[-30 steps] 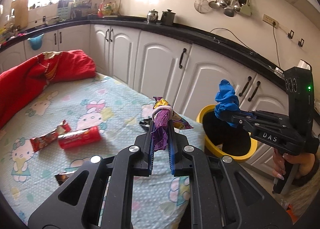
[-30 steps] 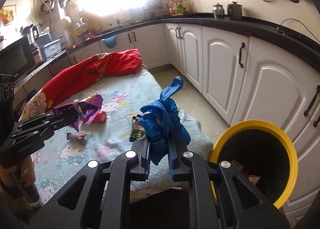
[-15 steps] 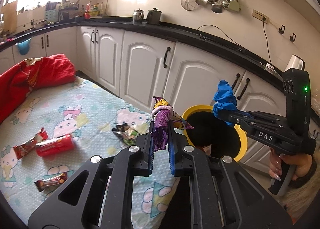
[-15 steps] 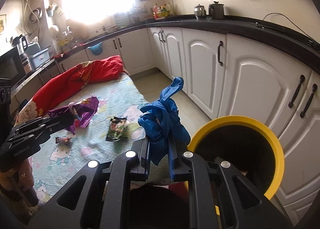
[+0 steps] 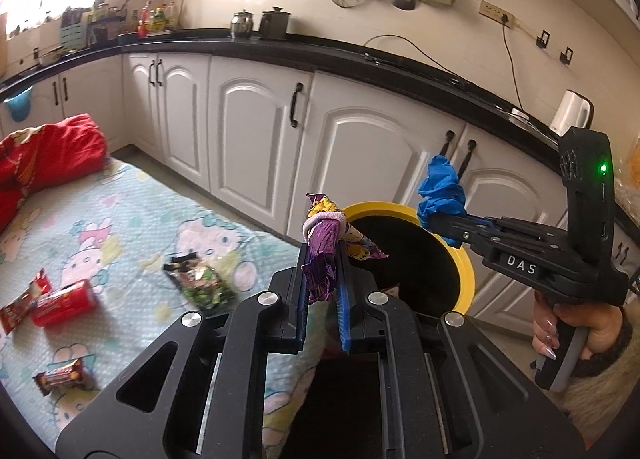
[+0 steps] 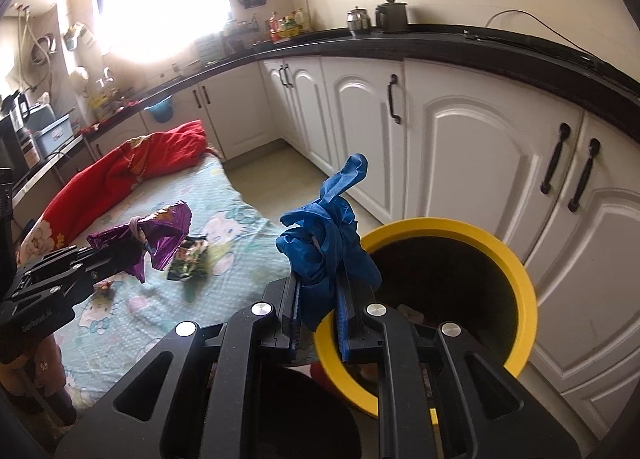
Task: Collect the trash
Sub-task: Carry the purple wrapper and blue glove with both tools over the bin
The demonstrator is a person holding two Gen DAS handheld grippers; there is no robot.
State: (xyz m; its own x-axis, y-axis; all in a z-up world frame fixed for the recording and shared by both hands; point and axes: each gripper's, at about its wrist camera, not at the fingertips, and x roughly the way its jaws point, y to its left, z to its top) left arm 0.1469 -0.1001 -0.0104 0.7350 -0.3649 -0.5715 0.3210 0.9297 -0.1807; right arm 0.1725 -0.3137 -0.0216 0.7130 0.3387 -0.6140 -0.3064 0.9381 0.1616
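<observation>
Two grippers both loaded. My left gripper (image 5: 323,271) clamped on purple wrapper (image 5: 320,259), held just before rim of yellow bin (image 5: 466,263). My right gripper (image 6: 318,299) pinching crumpled blue glove (image 6: 324,243), at bin's near rim. Green snack packet (image 5: 200,279), red can (image 5: 64,301), two candy-bar wrappers lie behind on cartoon-print sheet (image 5: 120,219).

Each view is taken from behind its own gripper, looking forward along the fingers and slightly down. The bin (image 5: 466,279) (image 6: 524,291) is seen close, more so in the right view. Bed (image 5: 120,219) (image 6: 224,279), cabinets (image 5: 248,127) (image 6: 472,147) and bin are shared, and each gripper is caught in the other's view.
</observation>
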